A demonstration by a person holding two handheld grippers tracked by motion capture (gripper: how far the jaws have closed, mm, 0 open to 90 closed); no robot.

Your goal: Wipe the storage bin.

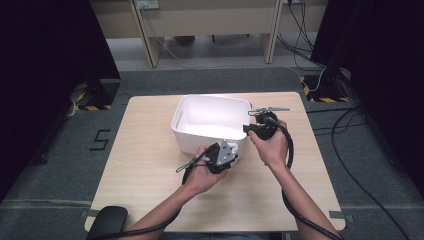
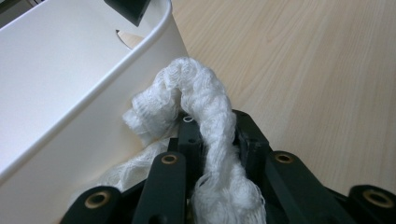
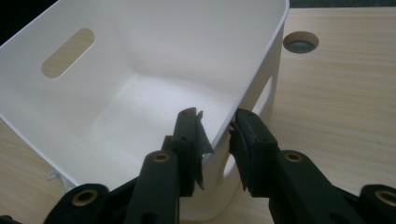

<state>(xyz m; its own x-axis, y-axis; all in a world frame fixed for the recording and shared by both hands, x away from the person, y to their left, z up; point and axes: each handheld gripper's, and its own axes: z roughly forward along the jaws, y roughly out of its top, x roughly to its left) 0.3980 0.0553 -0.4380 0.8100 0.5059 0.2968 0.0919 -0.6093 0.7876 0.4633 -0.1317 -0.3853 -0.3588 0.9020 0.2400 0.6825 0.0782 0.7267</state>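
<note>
A white plastic bin [image 1: 210, 98] with handle slots stands in the middle of the wooden table [image 1: 150, 165]. My left gripper [image 1: 229, 153] is at the bin's near right corner, outside its wall [image 2: 70, 70]. In the left gripper view this gripper [image 2: 217, 127] is shut on a twisted white knit cloth [image 2: 201, 93], which arches up over the jaw tips and rests against the bin's outer wall. My right gripper [image 1: 253, 129] straddles the bin's right rim. In the right gripper view [image 3: 217, 129] one jaw is inside the wall [image 3: 140, 56], the other outside, and both are closed on it.
A round cable hole [image 3: 301, 42] lies in the tabletop just beyond the bin. A black rounded object [image 1: 107, 220] sits at the table's near left corner. Bare wood extends left of the bin and in front of it. Cables trail on the floor to the right.
</note>
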